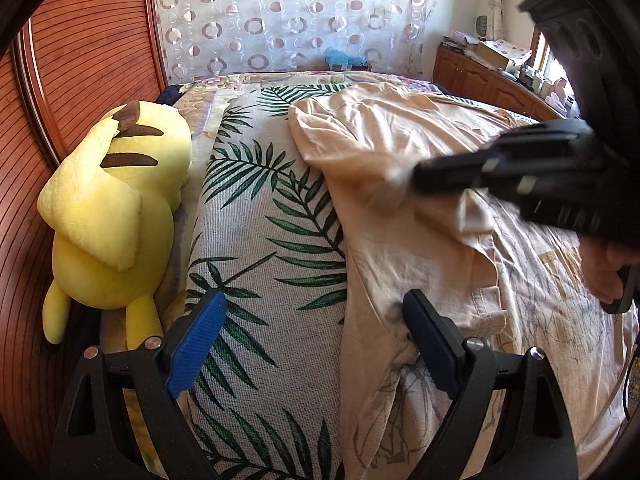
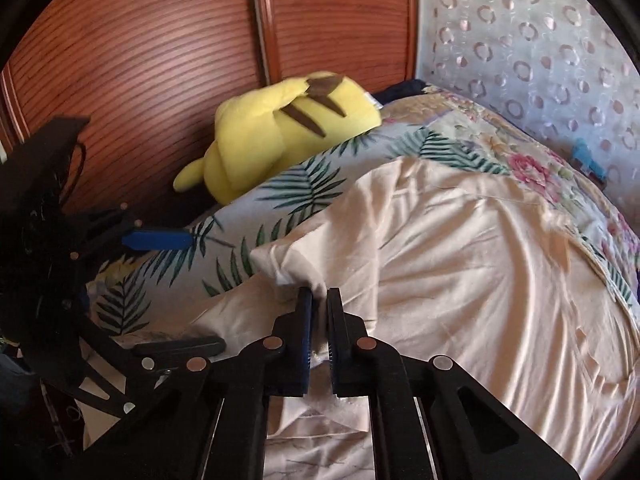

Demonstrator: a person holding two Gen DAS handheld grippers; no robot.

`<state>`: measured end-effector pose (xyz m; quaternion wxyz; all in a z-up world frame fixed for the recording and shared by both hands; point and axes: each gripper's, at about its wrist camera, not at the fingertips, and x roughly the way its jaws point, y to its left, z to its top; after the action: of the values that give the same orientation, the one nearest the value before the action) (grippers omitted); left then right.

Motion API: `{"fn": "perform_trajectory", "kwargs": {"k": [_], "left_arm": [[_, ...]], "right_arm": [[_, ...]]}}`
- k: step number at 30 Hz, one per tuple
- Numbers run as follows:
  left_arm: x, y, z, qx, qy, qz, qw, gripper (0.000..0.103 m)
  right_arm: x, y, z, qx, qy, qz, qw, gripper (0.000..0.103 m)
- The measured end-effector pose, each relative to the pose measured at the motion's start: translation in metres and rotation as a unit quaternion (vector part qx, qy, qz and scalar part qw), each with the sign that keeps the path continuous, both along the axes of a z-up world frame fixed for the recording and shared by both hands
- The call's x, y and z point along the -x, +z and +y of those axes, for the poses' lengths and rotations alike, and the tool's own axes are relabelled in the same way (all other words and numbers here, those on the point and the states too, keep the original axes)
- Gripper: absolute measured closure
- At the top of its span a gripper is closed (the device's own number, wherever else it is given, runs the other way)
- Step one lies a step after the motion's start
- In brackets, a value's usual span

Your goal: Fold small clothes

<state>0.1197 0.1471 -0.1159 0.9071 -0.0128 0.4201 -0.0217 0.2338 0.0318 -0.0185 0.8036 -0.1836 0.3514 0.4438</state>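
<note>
A beige T-shirt with a faint print lies spread on the bed, its near part rumpled. My left gripper is open low over the shirt's left edge; one blue pad is above the leaf-print cover and the other finger is at the cloth. My right gripper is shut on a fold of the T-shirt, lifting a bunched corner. In the left wrist view the right gripper is a blurred black shape above the shirt, with a hand behind it. The left gripper shows open at the left of the right wrist view.
A yellow plush toy lies along the bed's left side against a wooden slatted wardrobe door. The leaf-print cover lies under the shirt. A ring-patterned curtain hangs behind the bed, and a cluttered wooden cabinet stands at the far right.
</note>
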Motion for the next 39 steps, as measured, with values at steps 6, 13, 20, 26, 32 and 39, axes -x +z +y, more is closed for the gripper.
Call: {"fn": "perform_trajectory", "kwargs": {"k": [6, 13, 20, 26, 32, 39], "left_arm": [[0.000, 0.000, 0.000, 0.000, 0.000, 0.000, 1.0000, 0.013], [0.001, -0.001, 0.001, 0.000, 0.002, 0.000, 1.0000, 0.013], [0.001, 0.000, 0.004, 0.000, 0.007, -0.001, 1.0000, 0.013], [0.008, 0.007, 0.008, -0.006, 0.031, -0.027, 0.9992, 0.013], [0.024, 0.032, 0.004, 0.027, 0.020, -0.063, 0.9974, 0.013], [0.015, 0.040, -0.023, 0.011, -0.009, -0.068, 0.9976, 0.013]], "right_arm": [[-0.032, 0.009, -0.049, -0.025, -0.134, -0.014, 0.991, 0.099], [-0.041, -0.001, -0.061, -0.001, -0.188, -0.035, 0.982, 0.089], [-0.046, -0.013, -0.040, -0.046, -0.148, 0.012, 0.988, 0.055], [-0.065, -0.033, -0.013, -0.009, -0.148, 0.032, 0.988, 0.066], [-0.052, -0.016, -0.044, -0.019, -0.156, -0.002, 0.988, 0.097], [-0.042, -0.009, -0.077, 0.019, -0.215, -0.048, 0.975, 0.072]]}}
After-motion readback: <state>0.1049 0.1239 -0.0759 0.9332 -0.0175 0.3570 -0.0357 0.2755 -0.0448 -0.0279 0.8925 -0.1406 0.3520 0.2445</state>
